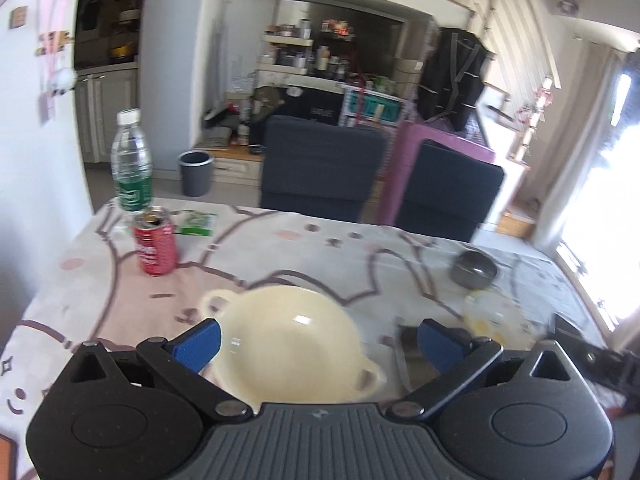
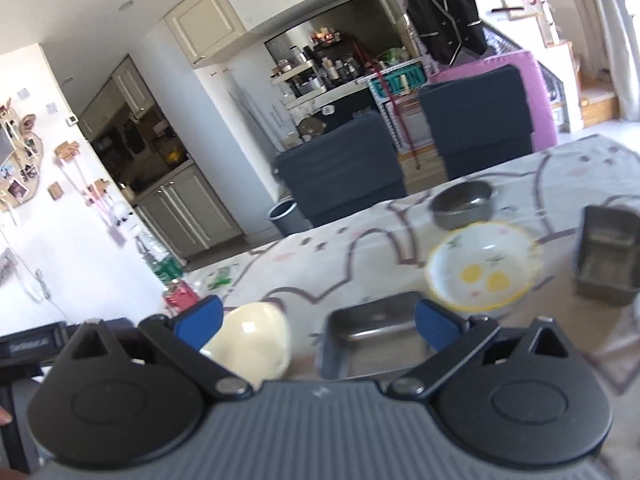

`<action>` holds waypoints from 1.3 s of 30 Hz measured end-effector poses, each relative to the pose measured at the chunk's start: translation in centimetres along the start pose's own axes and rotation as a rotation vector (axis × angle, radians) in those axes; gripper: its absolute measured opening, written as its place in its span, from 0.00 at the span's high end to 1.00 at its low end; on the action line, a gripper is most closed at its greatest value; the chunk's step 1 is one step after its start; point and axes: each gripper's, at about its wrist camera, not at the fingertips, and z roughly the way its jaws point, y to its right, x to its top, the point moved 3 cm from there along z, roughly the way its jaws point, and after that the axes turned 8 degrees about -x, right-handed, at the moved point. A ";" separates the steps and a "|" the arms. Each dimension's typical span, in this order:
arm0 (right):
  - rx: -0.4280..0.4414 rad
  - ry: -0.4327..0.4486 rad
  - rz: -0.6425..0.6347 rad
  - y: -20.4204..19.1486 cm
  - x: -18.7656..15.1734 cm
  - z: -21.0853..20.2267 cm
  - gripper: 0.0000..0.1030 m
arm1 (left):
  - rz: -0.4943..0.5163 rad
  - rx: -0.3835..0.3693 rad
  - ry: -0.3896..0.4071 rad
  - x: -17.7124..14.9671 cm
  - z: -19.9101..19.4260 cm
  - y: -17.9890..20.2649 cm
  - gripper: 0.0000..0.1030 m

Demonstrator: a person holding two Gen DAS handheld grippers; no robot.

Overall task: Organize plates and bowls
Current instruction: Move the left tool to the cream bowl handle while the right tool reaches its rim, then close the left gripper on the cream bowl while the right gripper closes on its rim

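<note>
A cream two-handled bowl (image 1: 290,344) sits on the patterned tablecloth, right in front of my open left gripper (image 1: 320,340), its near part between the blue pads. The same cream bowl (image 2: 256,340) shows at lower left in the right wrist view. My right gripper (image 2: 320,326) is open above a rectangular metal tray (image 2: 370,330). A white bowl with a yellow rim and yellow spots (image 2: 482,270) lies just beyond the right pad; it appears blurred (image 1: 494,316) in the left view. A dark round bowl (image 2: 462,200) (image 1: 474,268) stands farther back.
A red soda can (image 1: 155,242), a water bottle (image 1: 132,160) and a green packet (image 1: 196,222) stand at the table's far left. A second metal tray (image 2: 608,256) lies at the right. Two dark chairs (image 1: 320,168) stand behind the table; a grey bin (image 1: 195,172) is on the floor.
</note>
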 end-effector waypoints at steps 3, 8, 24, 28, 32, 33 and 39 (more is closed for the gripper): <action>0.011 -0.036 0.002 -1.4 -0.7 1.7 0.00 | -0.052 0.013 0.001 0.4 1.2 -2.6 0.00; 0.024 -0.112 -0.018 -3.4 -1.8 4.7 0.00 | -0.161 -0.003 0.004 1.3 3.4 -6.3 0.00; 0.028 -0.380 0.214 -3.3 -5.4 12.9 0.31 | -0.125 0.103 -0.126 1.9 11.6 -11.9 0.53; 0.012 -0.424 0.239 -3.0 -5.8 14.0 0.59 | -0.113 0.108 -0.159 1.7 13.4 -12.5 0.68; 0.008 -0.447 0.202 -3.2 -5.9 14.3 0.69 | -0.116 0.129 -0.177 1.3 14.6 -13.2 0.73; 0.002 -0.443 0.192 -3.4 -5.9 14.4 0.70 | -0.122 0.130 -0.178 1.2 14.8 -13.4 0.74; 0.014 -0.463 0.181 -3.8 -6.3 15.4 0.82 | -0.129 0.129 -0.193 0.8 15.8 -13.3 0.74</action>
